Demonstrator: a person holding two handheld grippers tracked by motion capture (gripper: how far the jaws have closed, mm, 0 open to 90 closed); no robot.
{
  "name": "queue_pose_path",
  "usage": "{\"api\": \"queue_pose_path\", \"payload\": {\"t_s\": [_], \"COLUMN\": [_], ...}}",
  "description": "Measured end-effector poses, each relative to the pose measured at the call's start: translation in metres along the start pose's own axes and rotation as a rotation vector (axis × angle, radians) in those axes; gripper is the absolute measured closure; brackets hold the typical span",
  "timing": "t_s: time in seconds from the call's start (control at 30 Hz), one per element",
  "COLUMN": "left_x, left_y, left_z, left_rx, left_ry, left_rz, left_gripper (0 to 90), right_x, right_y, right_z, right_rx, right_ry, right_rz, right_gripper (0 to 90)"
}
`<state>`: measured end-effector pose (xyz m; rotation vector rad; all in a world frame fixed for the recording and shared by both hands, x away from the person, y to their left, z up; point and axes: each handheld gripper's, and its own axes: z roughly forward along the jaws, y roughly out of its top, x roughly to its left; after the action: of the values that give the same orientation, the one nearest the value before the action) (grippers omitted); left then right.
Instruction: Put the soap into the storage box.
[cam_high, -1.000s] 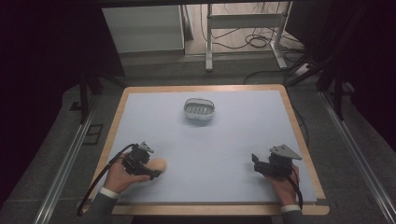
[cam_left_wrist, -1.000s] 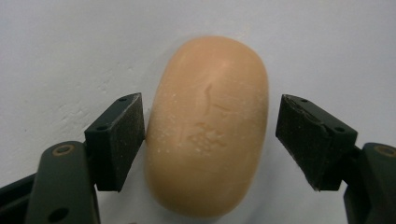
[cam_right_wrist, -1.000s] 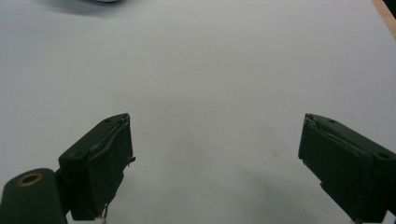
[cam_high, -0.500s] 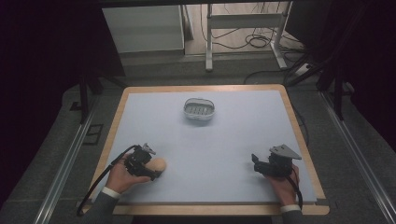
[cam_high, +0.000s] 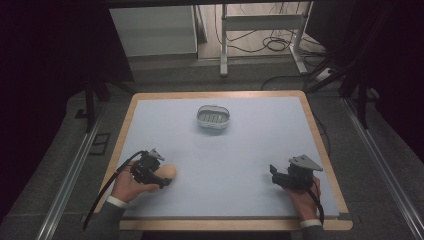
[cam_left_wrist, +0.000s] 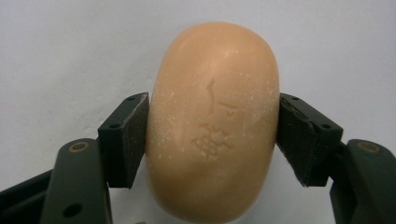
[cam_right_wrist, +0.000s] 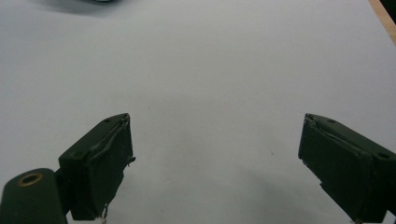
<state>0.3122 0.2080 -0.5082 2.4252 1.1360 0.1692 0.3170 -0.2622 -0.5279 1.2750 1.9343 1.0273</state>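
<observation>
A tan oval bar of soap (cam_left_wrist: 212, 126) with an embossed mark lies between the pads of my left gripper (cam_left_wrist: 212, 135), which press on both of its sides. From above, the soap (cam_high: 167, 173) is at the table's front left, just ahead of the left gripper (cam_high: 162, 176) and the hand holding it. My right gripper (cam_high: 274, 175) rests at the front right, its jaws wide apart in the right gripper view (cam_right_wrist: 215, 163) with bare table between them. A white slotted soap dish (cam_high: 213, 118) sits at the middle back.
The pale blue table top (cam_high: 250, 145) has a wooden rim (cam_high: 320, 145). Beyond the far edge are a metal frame's legs (cam_high: 260, 45), cables on the floor and a light cabinet (cam_high: 152, 30). Metal rails run along both sides.
</observation>
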Motion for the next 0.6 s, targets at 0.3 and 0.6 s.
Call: {"api": "queue_pose_path", "payload": {"t_s": [0.3, 0.6], "left_x": [0.0, 0.001], "left_y": [0.006, 0.013], "left_z": [-0.006, -0.008], "left_rx": [-0.016, -0.035], "left_ry": [0.0, 0.0], "left_rz": [0.011, 0.014], "left_gripper": [30.5, 30.5], "right_x": [0.0, 0.0], "right_y": [0.0, 0.0], "right_z": [0.0, 0.0], "right_rx": [0.0, 0.0], "right_ry": [-0.001, -0.004], "right_rz": [-0.002, -0.001], "right_gripper": [10.0, 10.0]}}
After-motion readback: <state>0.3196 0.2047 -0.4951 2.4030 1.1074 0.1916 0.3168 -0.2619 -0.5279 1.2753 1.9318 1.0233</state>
